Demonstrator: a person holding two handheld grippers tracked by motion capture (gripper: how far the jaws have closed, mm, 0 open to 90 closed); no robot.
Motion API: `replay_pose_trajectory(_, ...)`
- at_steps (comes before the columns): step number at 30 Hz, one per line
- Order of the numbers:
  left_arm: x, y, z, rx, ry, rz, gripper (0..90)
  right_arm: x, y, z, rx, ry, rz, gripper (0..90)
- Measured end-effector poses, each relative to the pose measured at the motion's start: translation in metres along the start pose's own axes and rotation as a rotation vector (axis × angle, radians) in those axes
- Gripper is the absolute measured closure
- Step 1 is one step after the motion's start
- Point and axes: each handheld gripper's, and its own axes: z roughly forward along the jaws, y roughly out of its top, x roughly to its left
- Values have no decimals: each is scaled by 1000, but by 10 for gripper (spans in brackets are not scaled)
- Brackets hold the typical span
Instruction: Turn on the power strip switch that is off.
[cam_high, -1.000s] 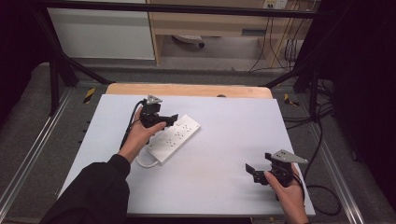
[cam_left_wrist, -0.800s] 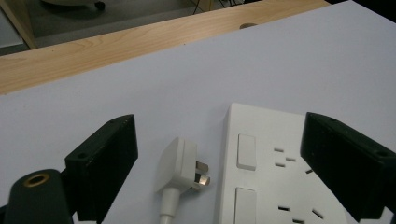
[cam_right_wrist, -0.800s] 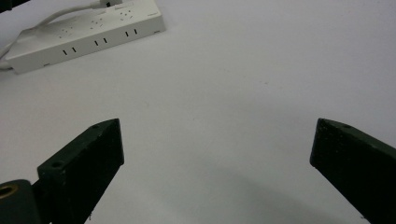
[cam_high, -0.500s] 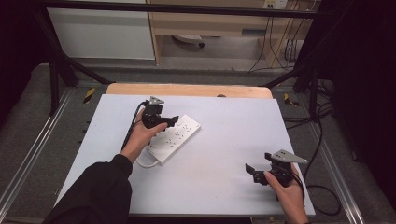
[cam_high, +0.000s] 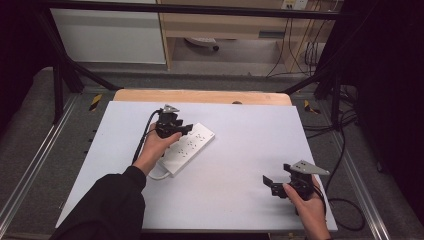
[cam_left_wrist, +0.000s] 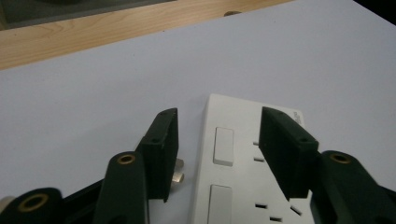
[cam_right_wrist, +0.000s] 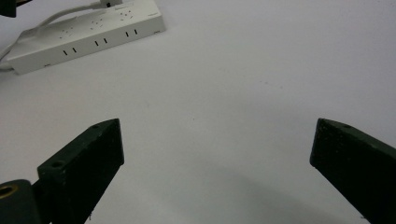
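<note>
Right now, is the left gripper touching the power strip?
Cannot tell. In the left gripper view the left gripper straddles the power strip, jaws open, but no view shows contact or gap plainly.

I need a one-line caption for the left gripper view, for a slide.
Left gripper, jaws open, above the end of a white power strip lying on the white table.

Power strip (cam_high: 186, 148) on table (cam_high: 240, 125), left-centre
</note>
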Motion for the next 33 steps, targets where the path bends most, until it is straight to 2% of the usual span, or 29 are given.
replay_pose_trajectory(7,-2,-2,3,36,1,24,643,0,0,0,2,-1,-1,33)
replay_pose_trajectory(11,-2,-3,6,37,1,31,710,0,0,0,2,1,-1,34)
replay_pose_trajectory(18,-4,-4,10,34,-24,47,817,0,0,0,1,3,1,34)
replay_pose_trajectory(27,-6,-5,17,40,-38,51,892,0,0,0,1,6,0,34)
replay_pose_trajectory(33,-5,-7,21,46,-35,49,900,0,0,-1,-1,5,0,34)
